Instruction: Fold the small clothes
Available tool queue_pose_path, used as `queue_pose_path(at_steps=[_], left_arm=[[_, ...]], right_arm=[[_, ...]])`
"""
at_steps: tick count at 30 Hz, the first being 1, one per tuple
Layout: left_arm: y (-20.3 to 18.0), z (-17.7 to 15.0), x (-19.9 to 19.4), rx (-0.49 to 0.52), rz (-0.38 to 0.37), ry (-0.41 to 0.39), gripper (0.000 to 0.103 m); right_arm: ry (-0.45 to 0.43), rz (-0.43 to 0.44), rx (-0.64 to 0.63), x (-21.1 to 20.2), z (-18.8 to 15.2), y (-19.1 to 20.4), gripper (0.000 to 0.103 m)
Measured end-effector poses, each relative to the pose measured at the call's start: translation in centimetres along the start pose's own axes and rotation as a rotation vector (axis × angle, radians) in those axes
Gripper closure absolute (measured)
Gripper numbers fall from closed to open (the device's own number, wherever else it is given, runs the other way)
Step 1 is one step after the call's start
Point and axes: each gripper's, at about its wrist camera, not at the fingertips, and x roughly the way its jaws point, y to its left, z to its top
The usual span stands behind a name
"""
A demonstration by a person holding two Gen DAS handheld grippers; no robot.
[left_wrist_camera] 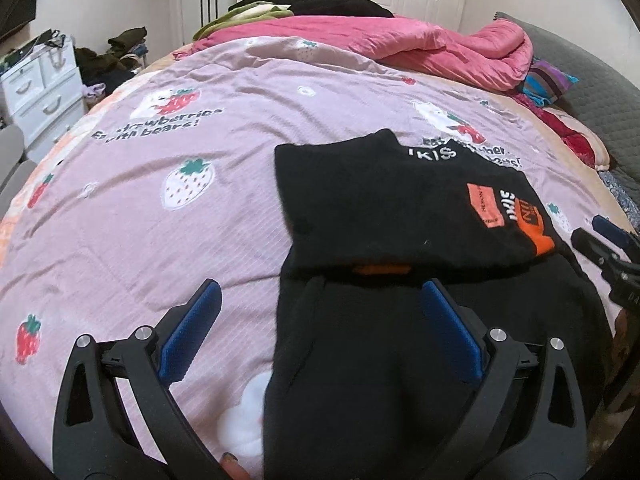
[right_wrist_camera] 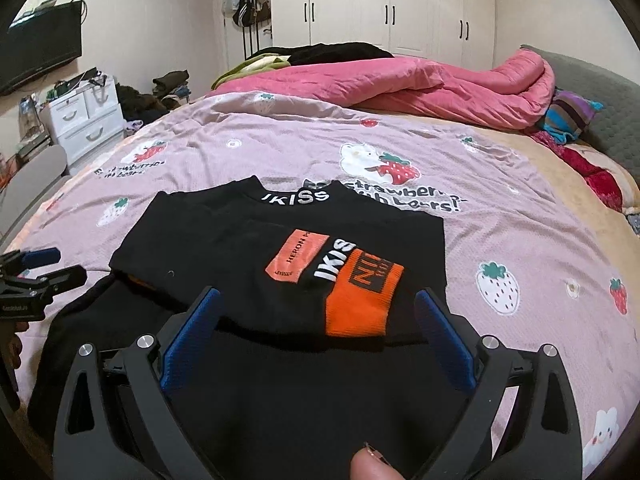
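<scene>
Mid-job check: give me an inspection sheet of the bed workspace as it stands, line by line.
Surface: pink strawberry-print bedsheet, lightly wrinkled.
Job's things: black top lying flat, part folded, sleeve with orange cuff laid across it.
Clutter: pink quilt bunched at the far side; striped cloth beside it.
Grippers: left gripper open, empty; right gripper open, empty, both above the top.
Cables: nothing seen.
Surroundings: white wardrobe, white drawers, wall screen.
</scene>
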Motion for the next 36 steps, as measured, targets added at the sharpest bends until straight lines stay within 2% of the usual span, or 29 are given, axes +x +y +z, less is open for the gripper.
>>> queue_pose_path(at_steps=[18,29,36], left_arm=[[1.3,-3.3,-1.5,0.048,0.022,0.024,0.009],[1.0,-6.3,-1.9,0.093,-0.012,0.060,0.009],[1.7,-8.7,-2.0,0.079,-0.059,0.105,0.009]], right_arm=[[0.021,-0.020,0.075,-2.4,-4.1,-2.4,0.006],[0.021,-0.032,0.181,-4.5,-6.7,-5.3,0.006],[0.044,-0.048,0.236,-6.8,-9.2,-6.7,0.006]])
